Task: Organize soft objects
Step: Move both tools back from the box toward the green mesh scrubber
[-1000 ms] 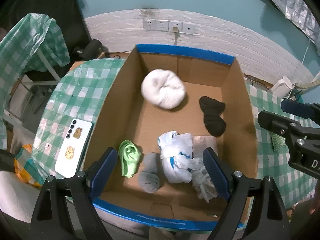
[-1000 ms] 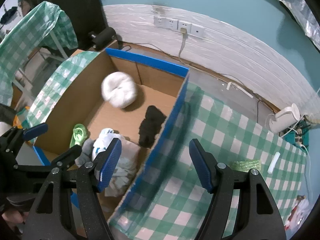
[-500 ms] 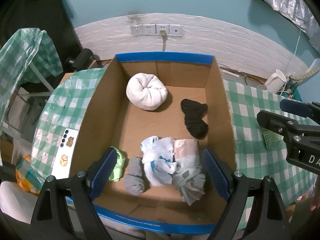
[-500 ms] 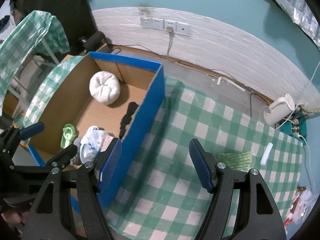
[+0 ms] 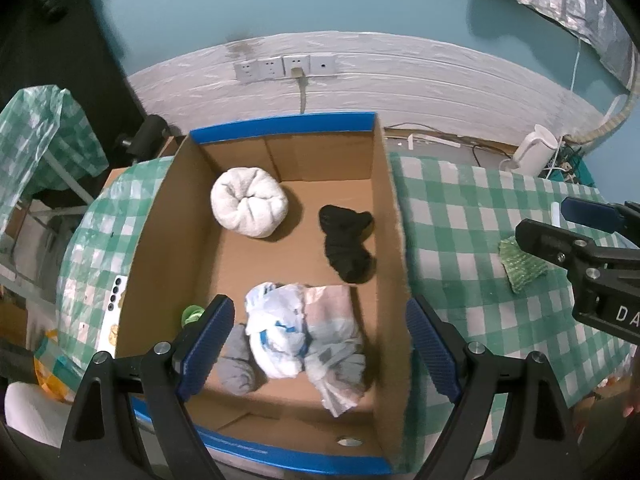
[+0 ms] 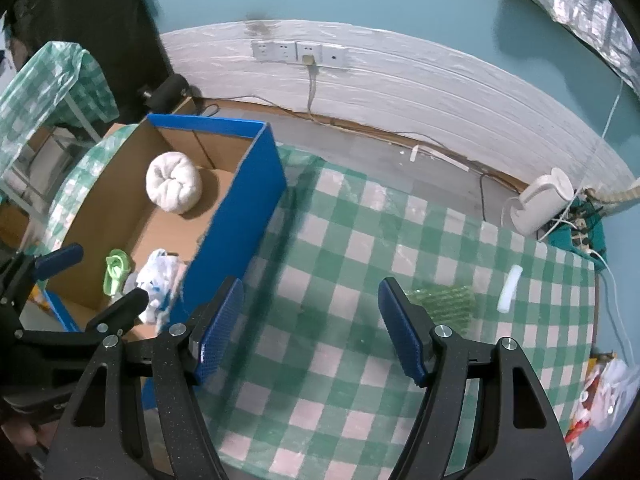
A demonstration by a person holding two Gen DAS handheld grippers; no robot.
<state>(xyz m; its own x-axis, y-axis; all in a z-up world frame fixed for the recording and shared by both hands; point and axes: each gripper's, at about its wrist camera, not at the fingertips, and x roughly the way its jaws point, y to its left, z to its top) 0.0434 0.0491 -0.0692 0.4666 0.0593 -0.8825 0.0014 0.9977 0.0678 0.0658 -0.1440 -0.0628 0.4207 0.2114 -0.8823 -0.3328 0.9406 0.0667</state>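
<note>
Blue-padded left claw [image 5: 316, 344] spread wide, empty, right claw [image 6: 310, 328] apart, empty

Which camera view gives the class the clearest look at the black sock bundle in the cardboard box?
The left wrist view: it looks down into the cardboard box, so the whole black sock bundle lies in plain sight. In the right wrist view the box's blue wall hides it entirely.

A row of white wall sockets [image 6: 299, 53] sits far ahead of the tool, with one grey plug and cord [image 6: 310, 80] hanging down. A white kettle [image 6: 540, 202] stands on the floor, ahead and to the right. A phone [image 5: 113, 316] lies on the checked cloth [image 6: 360, 264], to the left. A small white stick [image 6: 509, 289] lies to the right.
</note>
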